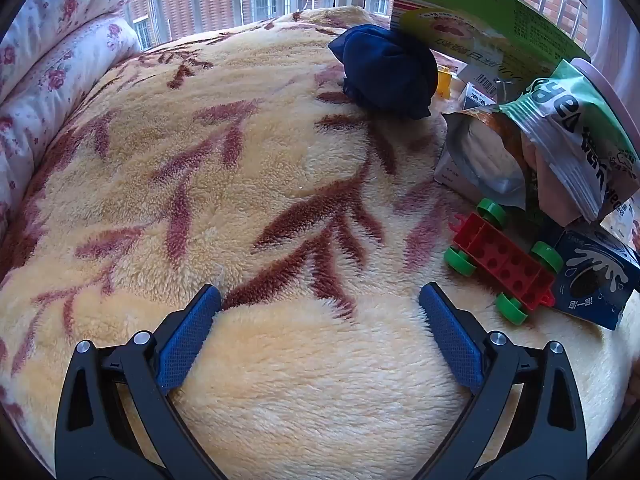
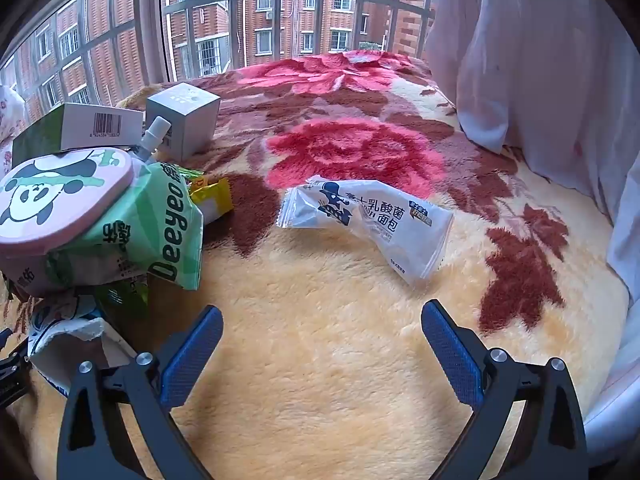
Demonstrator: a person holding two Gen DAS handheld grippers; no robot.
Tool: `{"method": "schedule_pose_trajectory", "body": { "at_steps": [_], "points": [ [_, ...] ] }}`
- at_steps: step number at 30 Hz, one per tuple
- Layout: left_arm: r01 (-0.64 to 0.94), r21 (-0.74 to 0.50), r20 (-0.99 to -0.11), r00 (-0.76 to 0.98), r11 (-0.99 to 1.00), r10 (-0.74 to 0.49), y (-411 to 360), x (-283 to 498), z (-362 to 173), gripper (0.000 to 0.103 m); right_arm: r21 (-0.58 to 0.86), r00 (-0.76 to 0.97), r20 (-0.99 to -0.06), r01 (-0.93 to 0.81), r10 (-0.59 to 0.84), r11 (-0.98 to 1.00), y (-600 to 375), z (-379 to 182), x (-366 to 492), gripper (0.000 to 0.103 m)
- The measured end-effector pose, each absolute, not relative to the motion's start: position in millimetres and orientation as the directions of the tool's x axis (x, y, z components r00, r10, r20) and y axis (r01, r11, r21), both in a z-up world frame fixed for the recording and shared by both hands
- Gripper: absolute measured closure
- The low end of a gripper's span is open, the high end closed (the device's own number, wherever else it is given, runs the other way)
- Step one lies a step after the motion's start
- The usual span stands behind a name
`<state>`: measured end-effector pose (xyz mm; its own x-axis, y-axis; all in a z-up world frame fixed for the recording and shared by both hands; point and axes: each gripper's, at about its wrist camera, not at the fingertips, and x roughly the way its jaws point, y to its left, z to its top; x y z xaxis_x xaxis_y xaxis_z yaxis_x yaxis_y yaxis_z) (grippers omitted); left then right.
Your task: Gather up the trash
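Observation:
My left gripper (image 1: 320, 300) hangs open over the plush floral blanket (image 1: 240, 184), nothing between its blue pads. To its right lies a heap of packaging: a green-and-white snack bag (image 1: 576, 136), an opened foil pouch (image 1: 480, 152), a dark blue cookie box (image 1: 596, 284) and a green carton (image 1: 480, 12). My right gripper (image 2: 322, 320) is also open and empty. Ahead of it lies a white bread wrapper (image 2: 372, 220) flat on the blanket. The same green snack bag (image 2: 160, 224) and a pink panda-lid container (image 2: 60, 200) sit at its left.
A red toy car with green wheels (image 1: 504, 260) and a navy cloth bundle (image 1: 388, 72) lie near the heap. Grey box (image 2: 184, 116), barcoded carton (image 2: 96, 124) and yellow wrapper (image 2: 212, 196) sit behind. Floral pillows (image 1: 52, 68) at left, white curtain (image 2: 540, 60) at right, barred window behind.

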<state>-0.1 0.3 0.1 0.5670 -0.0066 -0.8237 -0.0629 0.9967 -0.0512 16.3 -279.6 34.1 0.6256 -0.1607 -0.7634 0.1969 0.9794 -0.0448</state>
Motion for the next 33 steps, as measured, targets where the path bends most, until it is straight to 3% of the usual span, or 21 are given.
{"method": "schedule_pose_trajectory", "body": {
  "at_steps": [33],
  "points": [
    [-0.063,-0.049,-0.823,0.568,0.997,-0.005,0.3,0.0,0.2,0.007,-0.051,0.635,-0.753,0.207,-0.173,0.977,-284.3,47.6,17.8,0.005]
  ]
}}
